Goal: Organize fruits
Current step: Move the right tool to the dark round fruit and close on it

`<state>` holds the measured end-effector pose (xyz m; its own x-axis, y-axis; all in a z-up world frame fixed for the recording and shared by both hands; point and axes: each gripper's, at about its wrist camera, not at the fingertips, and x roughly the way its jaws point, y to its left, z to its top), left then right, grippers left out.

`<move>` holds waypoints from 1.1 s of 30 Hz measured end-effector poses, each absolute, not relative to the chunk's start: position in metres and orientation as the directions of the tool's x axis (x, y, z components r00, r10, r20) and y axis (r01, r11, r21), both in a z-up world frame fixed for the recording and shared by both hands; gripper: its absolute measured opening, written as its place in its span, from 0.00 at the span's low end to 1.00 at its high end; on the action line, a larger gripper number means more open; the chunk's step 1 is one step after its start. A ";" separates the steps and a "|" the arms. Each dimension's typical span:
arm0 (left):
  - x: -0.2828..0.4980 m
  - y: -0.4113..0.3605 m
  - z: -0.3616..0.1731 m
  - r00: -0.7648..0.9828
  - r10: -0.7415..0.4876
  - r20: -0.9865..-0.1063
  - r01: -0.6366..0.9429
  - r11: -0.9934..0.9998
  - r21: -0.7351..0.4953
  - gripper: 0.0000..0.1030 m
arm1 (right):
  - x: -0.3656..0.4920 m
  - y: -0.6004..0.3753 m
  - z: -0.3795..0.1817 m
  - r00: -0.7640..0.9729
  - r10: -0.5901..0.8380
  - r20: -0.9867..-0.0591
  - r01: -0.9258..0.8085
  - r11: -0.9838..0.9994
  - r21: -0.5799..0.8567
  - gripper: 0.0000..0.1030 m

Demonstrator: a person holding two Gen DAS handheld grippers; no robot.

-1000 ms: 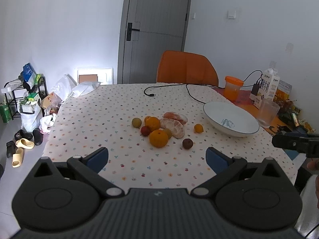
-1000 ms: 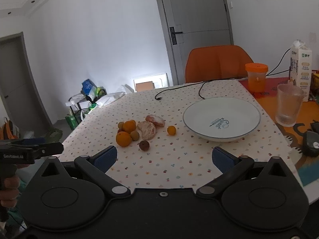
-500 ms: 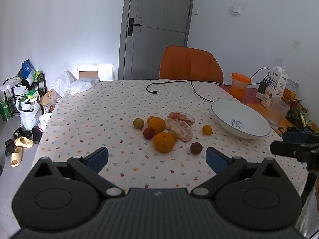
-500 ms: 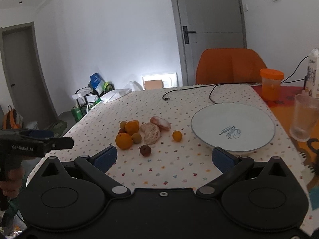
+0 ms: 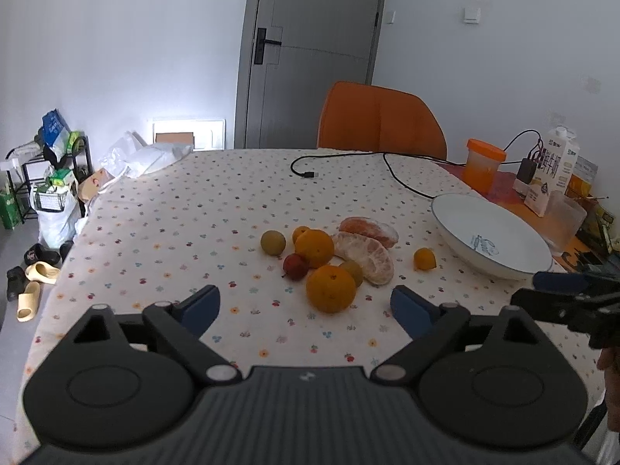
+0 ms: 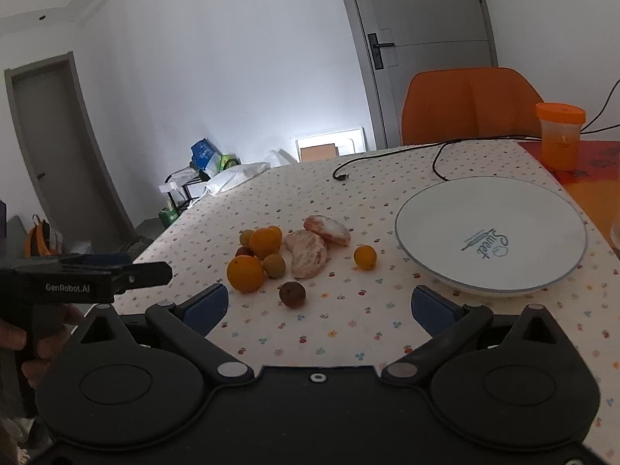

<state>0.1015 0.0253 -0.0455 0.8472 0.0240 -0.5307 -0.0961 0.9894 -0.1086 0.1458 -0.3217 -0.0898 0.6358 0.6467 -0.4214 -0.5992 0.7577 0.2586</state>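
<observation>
A: Both grippers nearer than a second ago; left gripper (image 5: pixel 304 308) jaws have just been closing, nothing between. Right gripper (image 6: pixel 319 308) gaping, empty.
B: Fruits (image 5: pixel 330 288) just ahead of the fingertips, plate (image 6: pixel 434 267) unfilled. Pickup approaching.

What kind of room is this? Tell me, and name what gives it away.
Most likely a dining area in a home. A table under a flower-print tablecloth holds loose fruit and a white plate, an orange chair stands at its far side, and slippers lie on the floor.
</observation>
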 end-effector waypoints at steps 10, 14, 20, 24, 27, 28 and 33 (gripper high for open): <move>0.128 0.027 -0.063 0.825 0.005 -0.565 -0.100 0.985 -0.138 0.66 | 0.171 -0.302 -0.104 0.560 0.697 -0.448 -0.642 0.707 0.298 0.70; 0.139 0.027 -0.071 0.813 -0.009 -0.583 -0.095 0.985 -0.147 0.61 | 0.182 -0.294 -0.109 0.530 0.708 -0.466 -0.651 0.692 0.312 0.62; 0.150 0.028 -0.076 0.799 -0.030 -0.601 -0.090 0.981 -0.170 0.54 | 0.195 -0.282 -0.117 0.491 0.721 -0.488 -0.664 0.673 0.326 0.52; 0.158 0.027 -0.077 0.792 -0.050 -0.609 -0.084 0.978 -0.189 0.54 | 0.202 -0.273 -0.121 0.465 0.731 -0.499 -0.674 0.658 0.336 0.49; 0.163 0.027 -0.079 0.783 -0.069 -0.619 -0.080 0.974 -0.210 0.53 | 0.205 -0.267 -0.122 0.453 0.731 -0.511 -0.680 0.653 0.332 0.49; 0.165 0.028 -0.080 0.781 -0.076 -0.620 -0.078 0.973 -0.217 0.53 | 0.206 -0.266 -0.123 0.450 0.730 -0.514 -0.680 0.653 0.332 0.49; 0.174 0.030 -0.082 0.768 -0.091 -0.633 -0.081 0.968 -0.237 0.46 | 0.210 -0.260 -0.126 0.422 0.738 -0.527 -0.692 0.638 0.339 0.37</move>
<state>0.1737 0.0300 -0.0821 0.7685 -0.0913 -0.6333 -0.0805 0.9681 -0.2372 0.2097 -0.2597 -0.1260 0.4217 0.7376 -0.5274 -0.6917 0.6378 0.3388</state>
